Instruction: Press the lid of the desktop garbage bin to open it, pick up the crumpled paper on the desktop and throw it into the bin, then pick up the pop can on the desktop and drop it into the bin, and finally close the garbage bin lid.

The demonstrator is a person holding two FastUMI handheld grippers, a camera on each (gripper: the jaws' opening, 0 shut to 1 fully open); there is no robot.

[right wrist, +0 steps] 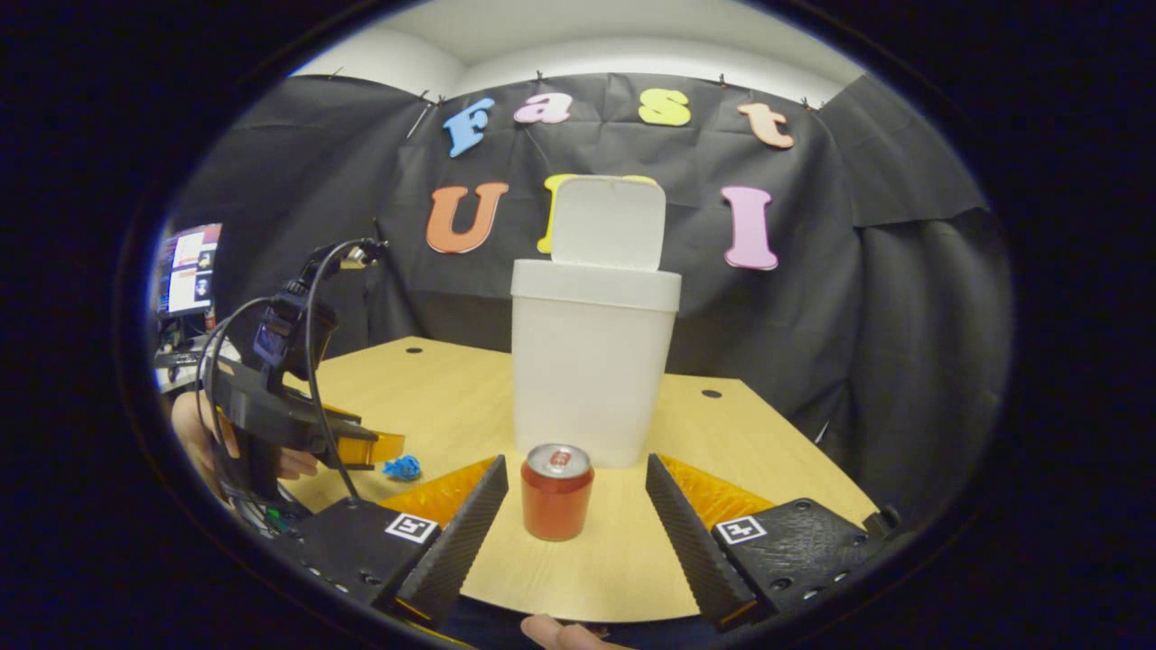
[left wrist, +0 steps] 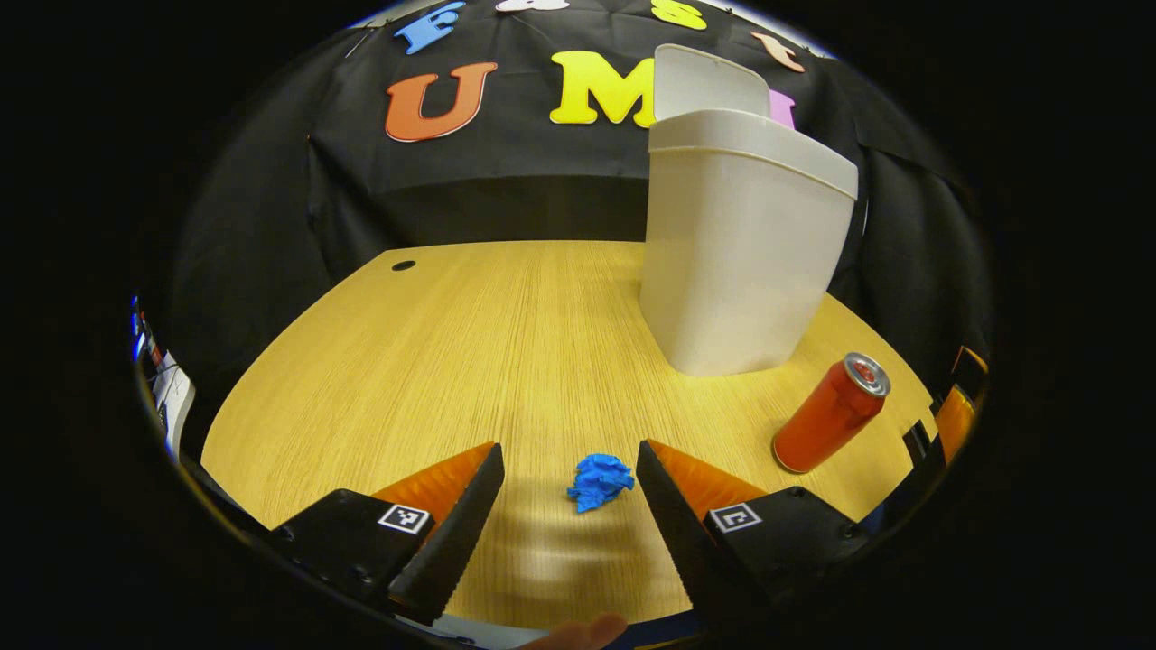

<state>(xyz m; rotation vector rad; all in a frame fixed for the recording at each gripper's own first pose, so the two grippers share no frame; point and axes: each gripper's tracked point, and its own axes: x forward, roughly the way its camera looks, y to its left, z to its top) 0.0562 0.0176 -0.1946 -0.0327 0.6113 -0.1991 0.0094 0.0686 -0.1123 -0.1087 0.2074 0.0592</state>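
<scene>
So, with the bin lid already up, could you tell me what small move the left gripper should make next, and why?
Probably ease the left gripper forward and down until the crumpled paper sits between its fingers, then close. The bin has its lid up, the paper still lies on the desk just ahead of the open fingers, and paper comes before the pop can.

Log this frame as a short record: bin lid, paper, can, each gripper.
bin lid: up, bin open
paper: blue, crumpled, on the desk, between the left gripper fingers, not gripped
can: upright, in front of the bin
left gripper: open
right gripper: open, facing the can
</scene>
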